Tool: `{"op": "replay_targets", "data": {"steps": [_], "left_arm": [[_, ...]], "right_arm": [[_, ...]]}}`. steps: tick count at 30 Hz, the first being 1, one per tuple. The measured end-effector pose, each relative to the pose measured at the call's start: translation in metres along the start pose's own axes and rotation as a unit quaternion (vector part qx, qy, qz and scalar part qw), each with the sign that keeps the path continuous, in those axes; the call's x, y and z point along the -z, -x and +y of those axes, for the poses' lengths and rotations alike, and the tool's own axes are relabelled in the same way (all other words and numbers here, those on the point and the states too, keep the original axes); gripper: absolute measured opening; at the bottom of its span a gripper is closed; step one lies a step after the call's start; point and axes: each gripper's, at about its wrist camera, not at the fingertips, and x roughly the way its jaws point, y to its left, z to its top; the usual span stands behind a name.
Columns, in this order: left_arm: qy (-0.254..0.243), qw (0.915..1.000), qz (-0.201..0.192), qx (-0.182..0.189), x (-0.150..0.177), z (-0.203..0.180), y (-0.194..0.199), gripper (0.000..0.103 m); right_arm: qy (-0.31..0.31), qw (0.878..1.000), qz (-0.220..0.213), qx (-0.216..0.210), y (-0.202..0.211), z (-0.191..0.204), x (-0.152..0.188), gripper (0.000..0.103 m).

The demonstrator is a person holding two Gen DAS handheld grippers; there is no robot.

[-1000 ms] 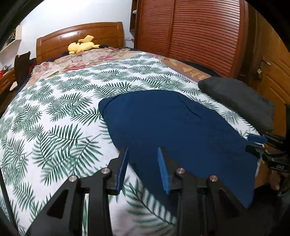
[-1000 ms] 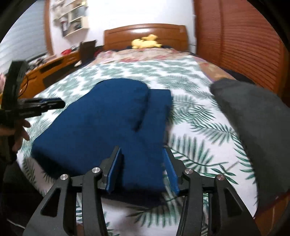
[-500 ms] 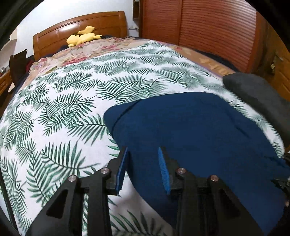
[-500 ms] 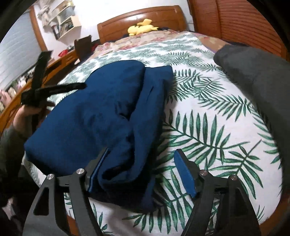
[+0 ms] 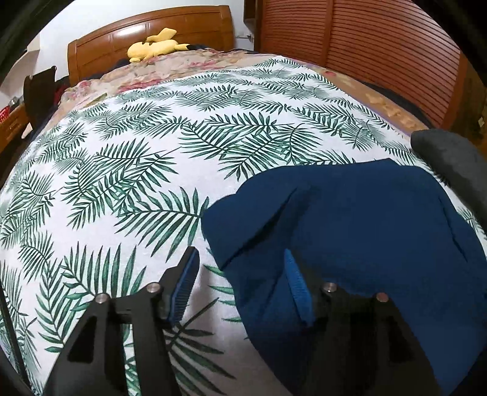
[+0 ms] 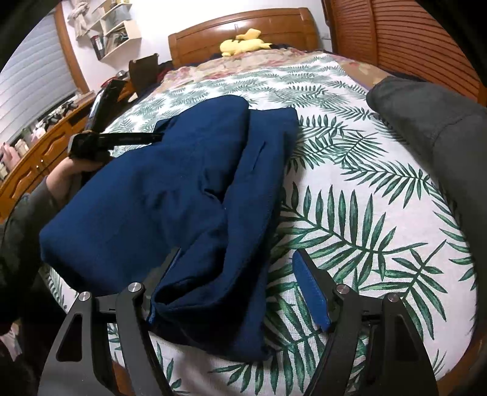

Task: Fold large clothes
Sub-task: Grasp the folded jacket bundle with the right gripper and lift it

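Both grippers have dropped closer to the navy garment point(image 6: 188, 182) than a second ago, when they hovered short of its near edge. The left gripper point(image 5: 240, 283) — jaws spread wider than before — now straddles the garment's left corner, while the right gripper point(image 6: 234, 289), also spread, has the thick folded end bunched between its fingers, unclamped. It lies folded on the leaf-print bedspread point(image 5: 121, 182), beside a grey garment point(image 6: 432, 128).

Wooden headboard point(image 5: 152, 33), slatted wardrobe doors point(image 5: 380, 45), white wall point(image 6: 158, 18).
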Motion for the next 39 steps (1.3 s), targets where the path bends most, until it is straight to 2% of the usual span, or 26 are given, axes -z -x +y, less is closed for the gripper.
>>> {"op": "replay_targets", "data": {"steps": [16,18,19,21,22,23,25,26,29,34,39], "left_arm": [[0.003,1.0,0.009,0.003,-0.005,0.002,-0.009,0.061],[0.004,0.9999,0.009,0.008,-0.006,0.002,-0.008,0.054],[0.005,0.9997,0.008,0.022,-0.006,0.002,-0.008,0.046],[0.009,0.9997,0.006,0.023,-0.008,0.001,-0.006,0.037],[0.008,0.9997,0.003,0.023,-0.009,0.0,-0.005,0.026],[0.006,0.9998,-0.004,0.021,-0.009,-0.001,-0.002,0.016],[0.004,0.9998,-0.012,0.018,-0.011,-0.005,0.004,0.009],[0.0,0.9997,-0.021,0.011,-0.011,-0.007,0.009,0.007],[-0.009,0.9988,-0.048,-0.003,-0.015,-0.013,0.028,0.005],[-0.02,0.9953,-0.095,-0.008,-0.025,-0.025,0.073,0.005],[-0.047,0.9921,-0.116,-0.014,-0.032,-0.054,0.109,0.004]], "right_arm": [[-0.018,1.0,-0.004,-0.015,0.001,-0.003,0.002,0.075],[-0.027,0.999,-0.004,-0.024,0.0,-0.005,0.002,0.074],[-0.033,0.999,-0.003,-0.032,-0.002,-0.006,0.002,0.072],[-0.04,0.997,0.0,-0.06,-0.005,-0.006,0.002,0.061],[-0.044,0.996,0.003,-0.075,-0.006,-0.005,0.001,0.056],[-0.044,0.996,0.003,-0.076,-0.007,-0.005,0.0,0.052],[-0.038,0.996,-0.006,-0.075,-0.005,-0.003,0.0,0.044],[-0.036,0.997,-0.01,-0.074,-0.003,-0.002,-0.001,0.038],[-0.031,0.996,-0.029,-0.077,0.006,-0.005,-0.004,0.027],[-0.008,0.995,-0.065,-0.075,0.02,0.004,-0.011,0.022],[0.007,0.992,-0.092,-0.083,0.034,0.008,-0.018,0.021]]}}
